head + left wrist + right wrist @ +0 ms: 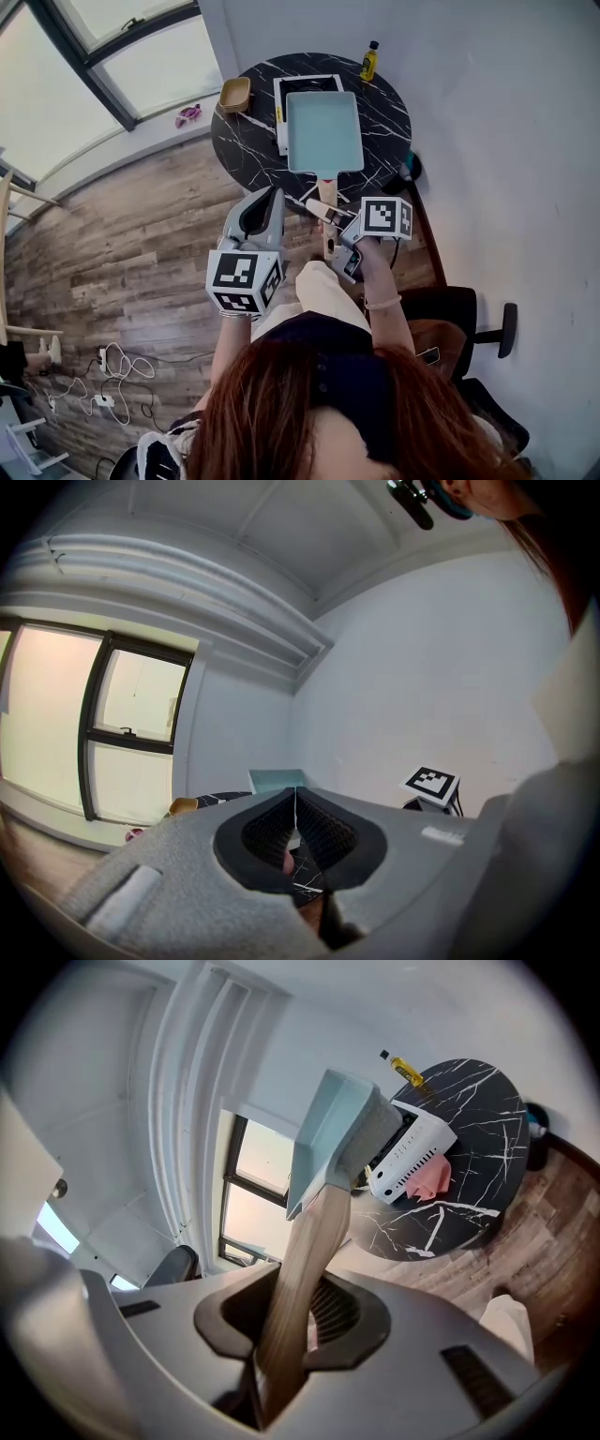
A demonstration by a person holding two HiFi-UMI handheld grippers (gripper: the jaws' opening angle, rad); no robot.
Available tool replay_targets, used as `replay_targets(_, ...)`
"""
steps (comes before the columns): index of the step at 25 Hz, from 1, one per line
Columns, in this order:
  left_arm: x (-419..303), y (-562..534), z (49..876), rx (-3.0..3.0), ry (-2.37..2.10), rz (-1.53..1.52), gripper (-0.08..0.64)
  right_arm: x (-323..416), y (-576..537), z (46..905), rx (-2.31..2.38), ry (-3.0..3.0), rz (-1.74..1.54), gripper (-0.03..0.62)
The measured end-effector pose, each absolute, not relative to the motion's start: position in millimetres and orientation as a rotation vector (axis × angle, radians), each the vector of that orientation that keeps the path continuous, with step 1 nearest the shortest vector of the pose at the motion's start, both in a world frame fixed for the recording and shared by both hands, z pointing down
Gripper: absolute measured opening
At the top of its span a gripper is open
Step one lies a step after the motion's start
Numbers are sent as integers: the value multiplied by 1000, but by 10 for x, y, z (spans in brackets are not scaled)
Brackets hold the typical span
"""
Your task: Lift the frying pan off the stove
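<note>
A pale teal square frying pan [323, 131] with a wooden handle [326, 192] hangs over the near edge of the white stove [295, 86] on the round black marble table [244, 150]. My right gripper [330, 217] is shut on the handle. In the right gripper view the handle [298, 1279] runs up between the jaws to the pan [333, 1133], whose underside shows, with the stove [412, 1152] beyond it. My left gripper [274, 197] floats left of the handle, its jaws shut on nothing. In its own view the left gripper's [296, 817] pads meet, and the pan [277, 780] lies ahead.
On the table stand a yellow oil bottle [370, 61] at the back and a wooden bowl [234, 94] at the left. A pink cloth [431, 1177] lies by the stove. A white wall runs along the right, a dark chair [459, 319] beside me, and cables [112, 375] lie on the wooden floor.
</note>
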State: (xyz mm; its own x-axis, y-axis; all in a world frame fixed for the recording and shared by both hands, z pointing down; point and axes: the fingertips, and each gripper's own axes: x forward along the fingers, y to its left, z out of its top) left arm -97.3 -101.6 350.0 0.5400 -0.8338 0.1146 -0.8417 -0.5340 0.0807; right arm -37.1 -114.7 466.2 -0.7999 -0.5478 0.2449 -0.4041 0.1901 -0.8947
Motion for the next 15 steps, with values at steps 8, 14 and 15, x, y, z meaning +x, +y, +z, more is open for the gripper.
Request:
replay_targets(8, -956, -529, 3447, 2664, -1438, 70, 14, -394, -636, 4508, -917, 2337, -1636, 95)
replay_targets(14, -964, -293, 3459, 2674, -1439, 74, 14, -379, -389, 4460, -929, 2329, -1619, 97)
replay_targets(15, -967, -276, 3468, 2673, -1439, 74, 14, -375, -366, 4452, -931, 2328, -1616, 97)
